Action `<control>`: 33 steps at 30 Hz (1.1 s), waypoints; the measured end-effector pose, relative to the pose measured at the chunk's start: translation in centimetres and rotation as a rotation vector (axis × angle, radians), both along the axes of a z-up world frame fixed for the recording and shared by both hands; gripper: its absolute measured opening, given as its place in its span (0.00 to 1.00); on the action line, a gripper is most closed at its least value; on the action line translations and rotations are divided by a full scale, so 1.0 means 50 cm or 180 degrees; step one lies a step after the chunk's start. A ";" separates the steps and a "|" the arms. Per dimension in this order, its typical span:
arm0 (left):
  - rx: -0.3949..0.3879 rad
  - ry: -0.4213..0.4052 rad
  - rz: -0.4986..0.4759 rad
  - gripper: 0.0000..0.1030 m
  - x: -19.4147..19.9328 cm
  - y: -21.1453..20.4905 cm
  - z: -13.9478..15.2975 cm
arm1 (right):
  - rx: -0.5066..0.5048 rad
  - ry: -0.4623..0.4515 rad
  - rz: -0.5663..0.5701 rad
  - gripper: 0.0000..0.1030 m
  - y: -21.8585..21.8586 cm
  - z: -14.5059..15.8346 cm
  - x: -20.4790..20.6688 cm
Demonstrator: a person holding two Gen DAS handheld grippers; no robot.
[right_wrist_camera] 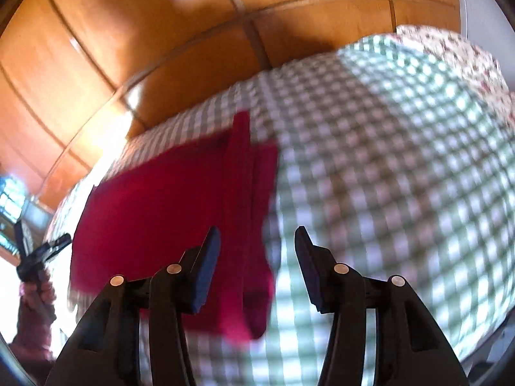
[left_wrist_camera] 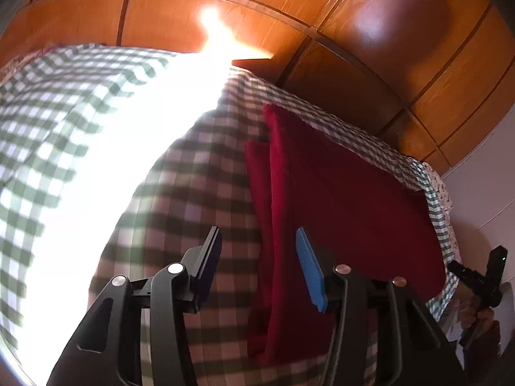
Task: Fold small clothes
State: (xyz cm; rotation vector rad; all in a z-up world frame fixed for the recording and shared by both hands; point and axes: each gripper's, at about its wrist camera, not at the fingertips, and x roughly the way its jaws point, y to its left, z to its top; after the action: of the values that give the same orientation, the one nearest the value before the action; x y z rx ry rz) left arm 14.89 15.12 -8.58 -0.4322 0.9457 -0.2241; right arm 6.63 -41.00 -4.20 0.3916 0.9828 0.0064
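Lying flat on a bed covered with a green-and-white checked cloth (left_wrist_camera: 199,173), a dark red garment (left_wrist_camera: 338,193) is seen already folded, with a narrower folded layer running along one long edge. In the left wrist view the left tool (left_wrist_camera: 259,267) is held above the cloth with its jaws apart and nothing between them; one black pad and one blue pad (left_wrist_camera: 310,273) are visible, and the garment's narrow edge is seen past the gap, with the blue pad in front of the red fabric, though contact cannot be judged. In the right wrist view the right tool (right_wrist_camera: 257,268) is likewise found open and empty, and the red garment (right_wrist_camera: 167,212) is seen beyond its left finger and in the gap, with its lower corner nearest the tool; the picture is blurred, so whether the fabric is touched cannot be told. A bright patch of sunlight (left_wrist_camera: 106,193) is cast across the checked cloth on the side away from the garment. Wooden panelled doors (left_wrist_camera: 402,74) are seen behind the bed, and a flowered fabric (right_wrist_camera: 450,54) is visible at the cloth's far edge. Each tool is also caught at the margin of the other's view, gripped by a hand (right_wrist_camera: 38,292).
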 end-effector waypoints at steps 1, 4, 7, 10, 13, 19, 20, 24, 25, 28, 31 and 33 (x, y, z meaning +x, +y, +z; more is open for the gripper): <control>-0.0042 0.0011 -0.0022 0.50 -0.014 -0.005 -0.008 | 0.0019 0.0068 0.0053 0.47 0.011 -0.012 -0.031; -0.0152 0.0034 -0.0137 0.51 -0.066 -0.015 -0.022 | 0.0147 0.0137 0.0089 0.47 0.027 -0.038 -0.070; -0.0208 0.0078 -0.0194 0.50 -0.082 -0.025 -0.038 | 0.0228 0.0174 0.0104 0.33 0.044 -0.061 -0.077; -0.0095 0.0114 -0.0233 0.49 -0.089 -0.038 -0.046 | -0.0034 0.0274 0.0166 0.08 0.069 -0.063 -0.072; -0.0053 0.0075 -0.0219 0.49 -0.088 -0.040 -0.042 | -0.0231 0.0112 0.0146 0.07 0.070 -0.023 -0.082; -0.0030 0.0001 -0.0279 0.47 -0.089 -0.019 -0.042 | -0.0425 0.0364 0.0060 0.07 0.073 -0.097 -0.068; -0.0045 -0.0043 -0.0286 0.48 -0.095 -0.015 -0.038 | -0.0392 0.0334 0.0014 0.07 0.072 -0.095 -0.069; -0.0172 -0.0092 -0.0315 0.55 -0.103 0.002 -0.037 | -0.0443 0.0324 -0.0036 0.24 0.068 -0.083 -0.073; -0.0183 -0.0097 -0.0339 0.54 -0.104 0.008 -0.038 | -0.0511 0.0304 -0.0044 0.34 0.068 -0.072 -0.076; -0.0201 -0.0068 -0.0428 0.42 -0.086 -0.016 -0.058 | -0.0745 0.0164 -0.0150 0.46 0.073 -0.032 -0.083; -0.0162 0.0006 -0.0455 0.13 -0.056 -0.055 -0.075 | -0.0868 -0.0031 -0.0122 0.50 0.102 0.006 -0.073; -0.0119 -0.0050 -0.0452 0.10 -0.057 -0.062 -0.067 | -0.0849 -0.0163 -0.0020 0.58 0.132 0.022 -0.054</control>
State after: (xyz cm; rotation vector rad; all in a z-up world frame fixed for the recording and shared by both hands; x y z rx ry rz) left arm 12.05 12.02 -11.92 -0.3974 0.9589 -0.3741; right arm 3.91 -34.39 -3.12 0.1487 0.9177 -0.1188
